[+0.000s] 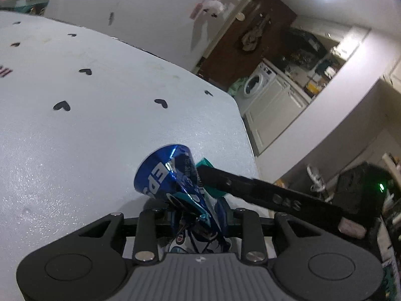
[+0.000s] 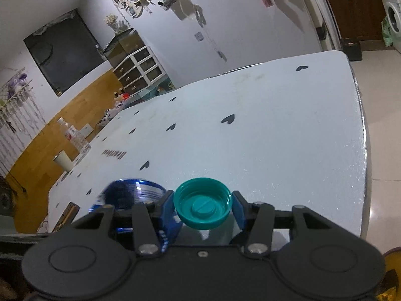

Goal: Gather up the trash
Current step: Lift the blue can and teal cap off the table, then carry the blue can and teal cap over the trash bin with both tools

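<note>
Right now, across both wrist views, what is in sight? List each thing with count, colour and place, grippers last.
Crushed can: one, blue, clamped in the left gripper above the table.
Bottle cap: one, teal, open side up, between the right gripper's fingers.
Table: one, pale blue with dark hearts, below both grippers.
Clear bottle: one, transparent, table's far left edge.
Cup: one, white, beside the clear bottle.
Washing machine: one, white, background.
Left gripper: one, black, shut on the can.
Right gripper: one, black with blue fingers, shut on the cap.
</note>
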### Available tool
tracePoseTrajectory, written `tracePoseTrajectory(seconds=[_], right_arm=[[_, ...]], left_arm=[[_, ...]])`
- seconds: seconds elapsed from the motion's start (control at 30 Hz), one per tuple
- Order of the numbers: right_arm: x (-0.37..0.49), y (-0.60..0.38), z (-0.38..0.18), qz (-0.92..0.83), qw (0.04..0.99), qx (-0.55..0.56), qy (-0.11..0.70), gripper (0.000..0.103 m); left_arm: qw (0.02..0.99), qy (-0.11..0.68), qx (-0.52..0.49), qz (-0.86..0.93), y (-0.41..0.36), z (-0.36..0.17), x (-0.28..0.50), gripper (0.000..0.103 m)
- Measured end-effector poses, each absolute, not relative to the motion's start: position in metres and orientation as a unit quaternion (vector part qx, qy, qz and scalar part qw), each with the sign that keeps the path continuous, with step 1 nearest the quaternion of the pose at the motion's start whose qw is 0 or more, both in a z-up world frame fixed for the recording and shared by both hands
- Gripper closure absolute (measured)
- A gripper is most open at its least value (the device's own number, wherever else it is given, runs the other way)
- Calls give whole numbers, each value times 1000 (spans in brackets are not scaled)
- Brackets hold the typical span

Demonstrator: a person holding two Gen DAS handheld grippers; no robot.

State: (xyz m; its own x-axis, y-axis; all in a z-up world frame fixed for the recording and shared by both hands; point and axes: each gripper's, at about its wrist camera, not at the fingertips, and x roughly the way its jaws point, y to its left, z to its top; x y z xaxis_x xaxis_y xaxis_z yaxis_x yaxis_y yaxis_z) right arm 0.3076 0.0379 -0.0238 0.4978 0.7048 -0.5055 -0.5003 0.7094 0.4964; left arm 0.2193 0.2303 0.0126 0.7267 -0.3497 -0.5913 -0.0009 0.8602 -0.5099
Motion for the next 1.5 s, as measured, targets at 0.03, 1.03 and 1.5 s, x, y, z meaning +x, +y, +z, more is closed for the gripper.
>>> tracePoseTrajectory(seconds=[0.03,1.03,1.5], right_arm=[[307,38,-22,356,852,145,354,53],[235,-112,34,235,932,85,262,53],[223,-217,5,131,952,73,265,53]], left_arm=[[896,355,-250,-94,232,11,220,71],[952,278,-87,-96,87,69,179,75],[947,294,-12,-131,-35,28,212,75]])
